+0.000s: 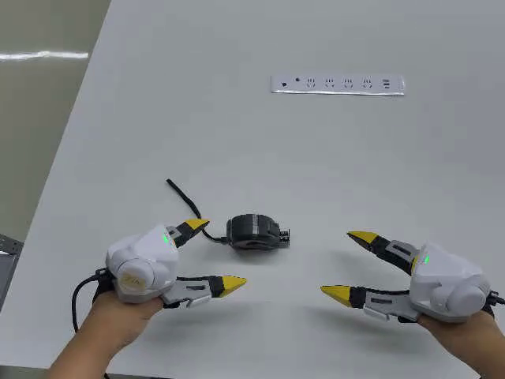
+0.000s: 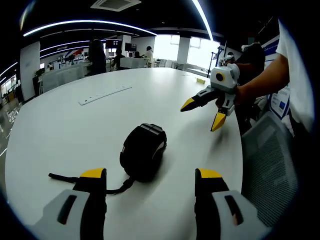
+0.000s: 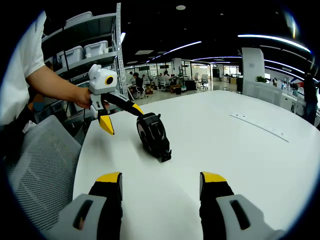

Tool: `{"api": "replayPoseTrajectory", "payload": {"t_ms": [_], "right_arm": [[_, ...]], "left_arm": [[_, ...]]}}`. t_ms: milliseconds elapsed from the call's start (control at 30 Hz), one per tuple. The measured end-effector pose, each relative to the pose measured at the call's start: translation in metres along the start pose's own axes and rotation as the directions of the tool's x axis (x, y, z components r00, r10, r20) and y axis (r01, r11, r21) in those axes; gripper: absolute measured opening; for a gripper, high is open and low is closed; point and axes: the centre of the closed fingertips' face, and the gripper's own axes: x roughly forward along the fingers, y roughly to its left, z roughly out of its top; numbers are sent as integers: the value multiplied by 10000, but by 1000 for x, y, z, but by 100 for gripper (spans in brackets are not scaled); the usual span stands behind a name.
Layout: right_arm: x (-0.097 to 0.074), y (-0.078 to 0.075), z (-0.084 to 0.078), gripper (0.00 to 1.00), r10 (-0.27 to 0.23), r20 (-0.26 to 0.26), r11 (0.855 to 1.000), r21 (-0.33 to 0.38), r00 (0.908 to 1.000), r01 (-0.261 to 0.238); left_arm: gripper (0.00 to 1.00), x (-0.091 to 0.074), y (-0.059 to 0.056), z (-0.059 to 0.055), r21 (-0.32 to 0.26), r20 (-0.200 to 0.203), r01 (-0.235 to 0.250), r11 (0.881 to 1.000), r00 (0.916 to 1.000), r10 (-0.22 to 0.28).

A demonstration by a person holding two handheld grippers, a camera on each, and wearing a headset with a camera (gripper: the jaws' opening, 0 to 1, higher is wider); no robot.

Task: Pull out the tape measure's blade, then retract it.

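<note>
My left tool (image 1: 221, 251) hangs low over the white table (image 1: 237, 134), its yellow-tipped jaws spread wide and holding nothing. One jaw sits close beside the black rounded tape measure (image 1: 254, 232). My right tool (image 1: 338, 262) faces it from the other side, also spread and empty, a little apart from the case.

The tape measure rests on the table between the two tools, and that suits the job. The small dark nub at its mouth (image 1: 282, 234) points toward my right tool. The thin black wrist strap (image 1: 183, 197) trails off past my left one. I judge the left is placed to pin the case while the right takes the tip of the blade and draws it away.

The case is the only thing here that holds anything. No blade shows outside it, so I take the blade to be fully wound in and the pull not yet begun. The nub is too small for me to tell whether it is the end hook.

A long white power strip (image 1: 338, 84) lies far up the table, well apart from the work.
</note>
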Motion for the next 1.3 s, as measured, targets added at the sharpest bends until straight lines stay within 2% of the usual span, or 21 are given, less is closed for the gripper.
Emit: {"api": "replayPoseTrajectory", "payload": {"t_ms": [300,467,733,933,1300], "right_arm": [[8,-7,2,61,231,-11,9996,-148,9997,-231],[13,-9,4,60,399,3,9991,-168,9992,-399],[25,-4,1,58,916,-172,9952,-338,9956,-921],[35,-4,4,58,1253,-93,9916,-316,9921,-1256],[45,-6,6,56,1712,-14,9848,-281,9852,-1712]], "left_arm": [[69,11,4,1,236,-140,415,9989,9991,-411],[68,16,5,-1,452,-345,642,9969,9974,-627],[65,23,10,-2,488,-429,838,9953,9957,-817],[63,27,12,-5,434,-564,1254,9912,9908,-1229],[57,37,14,-1,593,-500,1486,9871,9881,-1457]]}}
